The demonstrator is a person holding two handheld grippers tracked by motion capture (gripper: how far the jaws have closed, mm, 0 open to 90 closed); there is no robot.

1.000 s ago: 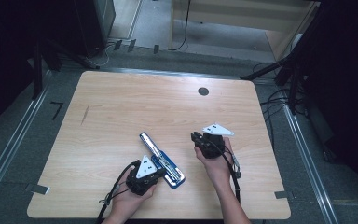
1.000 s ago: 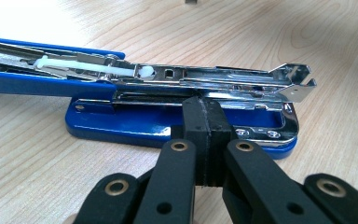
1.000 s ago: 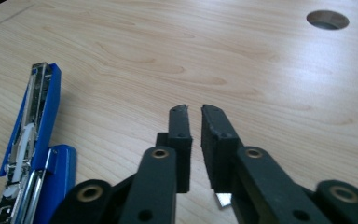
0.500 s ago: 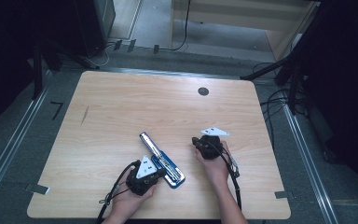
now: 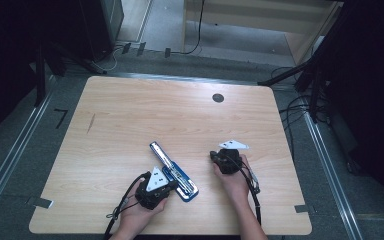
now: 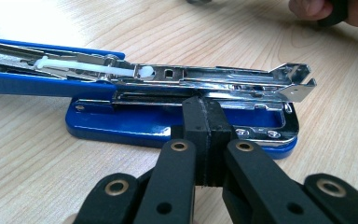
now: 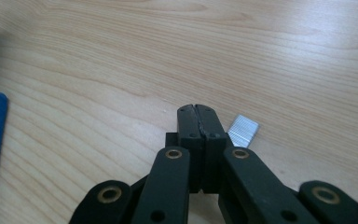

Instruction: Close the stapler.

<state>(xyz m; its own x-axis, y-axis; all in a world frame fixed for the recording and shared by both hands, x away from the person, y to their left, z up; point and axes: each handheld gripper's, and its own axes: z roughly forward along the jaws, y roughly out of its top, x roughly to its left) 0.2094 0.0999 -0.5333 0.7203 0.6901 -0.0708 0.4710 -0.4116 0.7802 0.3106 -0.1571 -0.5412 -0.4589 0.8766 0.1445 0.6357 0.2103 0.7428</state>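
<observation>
The right tool [image 5: 221, 161] has sunk toward the surface [image 5: 130, 120] and slid a little toward its near edge; its jaws, a touch apart before, now meet beside the staples [image 7: 243, 130].

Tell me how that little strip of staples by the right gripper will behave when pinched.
The staple strip is small and lies flat, so probably light and hard to get under. Its shiny metal may slip on the table. Glued staples could snap apart.

A blue stapler [image 5: 174, 172] lies opened out flat, low in the middle of the high view, its chrome magazine [image 6: 205, 77] uncovered and slanting toward upper left. A small silvery strip of staples [image 7: 243, 130] lies flat nearby.
</observation>
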